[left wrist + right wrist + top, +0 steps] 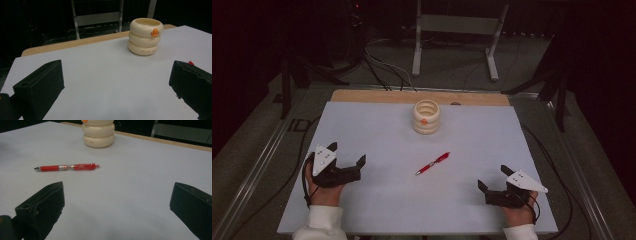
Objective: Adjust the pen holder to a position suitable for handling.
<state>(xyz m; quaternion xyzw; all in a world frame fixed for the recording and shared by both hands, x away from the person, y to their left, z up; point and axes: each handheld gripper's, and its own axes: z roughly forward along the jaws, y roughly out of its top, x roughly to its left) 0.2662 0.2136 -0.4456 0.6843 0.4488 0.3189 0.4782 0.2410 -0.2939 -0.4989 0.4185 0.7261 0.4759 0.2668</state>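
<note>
A red pen [432,163] lies flat near the middle of the white table top [377,135], its tip toward the near left. A cream ribbed cup [426,116] with an orange duck bill stands upright at the far middle. My left gripper [347,154] rests open at the near left, jaws wide apart with nothing between them; the cup [145,36] is ahead of it to the right. Open and empty too, my right gripper [494,178] sits at the near right. Ahead of it to the left lie the pen [67,167] and, beyond it, the cup [98,134].
A wooden strip [419,97] runs along the far edge of the table top. Beyond it a metal stand [457,30] and cables [382,70] sit on the dark floor. Rails [257,165] flank the table on both sides.
</note>
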